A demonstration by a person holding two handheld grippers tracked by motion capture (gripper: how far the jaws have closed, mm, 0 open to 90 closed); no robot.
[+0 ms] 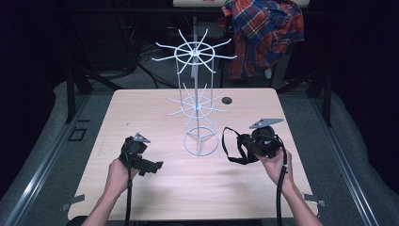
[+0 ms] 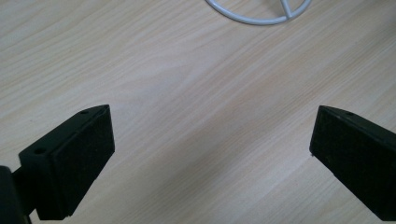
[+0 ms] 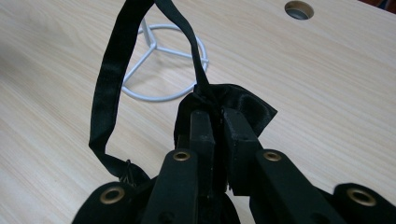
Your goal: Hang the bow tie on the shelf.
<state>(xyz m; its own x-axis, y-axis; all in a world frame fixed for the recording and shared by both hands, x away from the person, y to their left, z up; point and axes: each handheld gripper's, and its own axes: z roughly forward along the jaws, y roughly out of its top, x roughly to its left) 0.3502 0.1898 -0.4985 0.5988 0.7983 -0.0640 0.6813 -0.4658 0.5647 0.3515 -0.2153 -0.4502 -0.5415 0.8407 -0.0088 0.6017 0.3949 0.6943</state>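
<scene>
Hanging time: my right gripper (image 3: 217, 123) pinches the small black cloth bag with a long strap (image 3: 109, 79) tight, just right of the white wire rack (image 1: 197, 99). My left gripper (image 2: 210, 140) waits spread wide, empty. Next I should lift the strap loop over a rack arm.

Setting: a recording lab or test studio, not a home. Evidence, placed from the pale wooden table (image 1: 155, 188): dark curtained surround on every side; grey floor below, with metal rails (image 1: 44, 165) running along both flanks; black frame struts and loose cables (image 1: 136, 56) behind the far edge; a plaid shirt (image 1: 263, 33) draped just beyond the far right corner; a round cable hole (image 1: 227, 100) near the far edge.
</scene>
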